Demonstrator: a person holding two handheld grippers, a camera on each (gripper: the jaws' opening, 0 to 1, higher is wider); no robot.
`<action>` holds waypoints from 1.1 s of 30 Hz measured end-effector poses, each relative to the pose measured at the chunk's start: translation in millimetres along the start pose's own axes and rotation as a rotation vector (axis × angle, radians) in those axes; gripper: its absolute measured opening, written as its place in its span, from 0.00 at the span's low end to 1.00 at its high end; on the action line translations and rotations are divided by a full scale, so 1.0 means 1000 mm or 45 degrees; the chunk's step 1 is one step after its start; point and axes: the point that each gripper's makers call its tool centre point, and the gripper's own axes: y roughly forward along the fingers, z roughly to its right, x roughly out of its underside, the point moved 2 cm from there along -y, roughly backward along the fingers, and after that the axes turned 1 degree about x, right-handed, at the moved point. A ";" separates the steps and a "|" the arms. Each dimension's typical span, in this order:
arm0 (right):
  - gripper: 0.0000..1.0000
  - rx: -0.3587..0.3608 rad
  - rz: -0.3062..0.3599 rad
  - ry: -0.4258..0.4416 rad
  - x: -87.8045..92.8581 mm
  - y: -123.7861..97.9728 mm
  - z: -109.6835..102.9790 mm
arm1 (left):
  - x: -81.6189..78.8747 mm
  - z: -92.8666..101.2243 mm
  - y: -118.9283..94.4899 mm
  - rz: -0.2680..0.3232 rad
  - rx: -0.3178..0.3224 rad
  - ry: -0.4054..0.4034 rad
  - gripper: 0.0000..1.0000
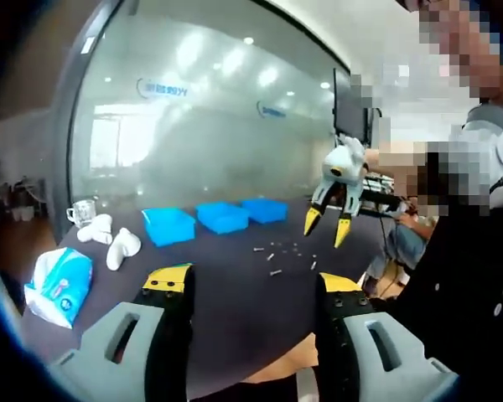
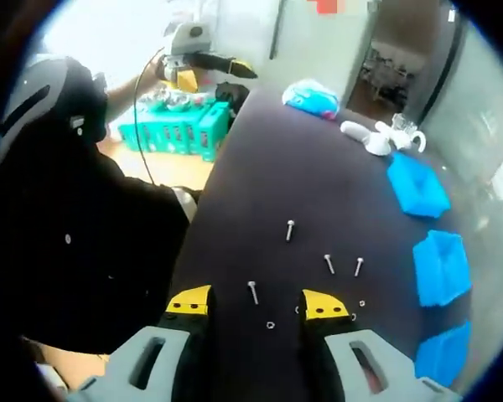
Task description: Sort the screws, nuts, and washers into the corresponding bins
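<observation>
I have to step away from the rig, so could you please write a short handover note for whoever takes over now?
Left gripper: open, empty, raised above the table's near edge.
Right gripper: open, empty, low over the loose hardware.
Screws, with small nuts or washers beside them, lie scattered on the dark table.
Three blue bins stand in a row along the far side; no parts visible in them.
Done: nothing sorted yet.
Left: all of it.

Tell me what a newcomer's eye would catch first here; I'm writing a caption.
Three bright blue bins line one edge of the dark table. Loose screws lie scattered mid-table, just beyond the right gripper and its open yellow-tipped fingers. The left gripper hangs open above the near edge.
</observation>
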 end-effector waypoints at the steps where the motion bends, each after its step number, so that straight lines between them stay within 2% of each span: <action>1: 0.31 -0.011 -0.021 -0.014 0.002 0.003 0.000 | 0.000 0.000 0.000 0.000 -0.001 -0.001 0.55; 3: 0.27 -0.020 -0.043 -0.046 0.002 0.010 0.002 | 0.000 0.000 -0.001 0.003 -0.001 -0.003 0.55; 8: 0.26 -0.073 -0.119 -0.057 0.005 0.025 -0.001 | 0.002 -0.001 -0.002 0.006 -0.010 -0.012 0.55; 18: 0.19 -0.106 -0.193 -0.096 0.011 0.037 -0.001 | 0.008 -0.002 -0.006 0.007 -0.027 -0.036 0.55; 31: 0.08 -0.153 -0.238 -0.080 0.019 0.046 -0.003 | 0.013 -0.002 -0.009 0.009 -0.052 -0.059 0.54; 33: 0.01 -0.163 -0.237 -0.078 0.018 0.046 -0.005 | 0.014 -0.002 -0.009 0.007 -0.053 -0.059 0.54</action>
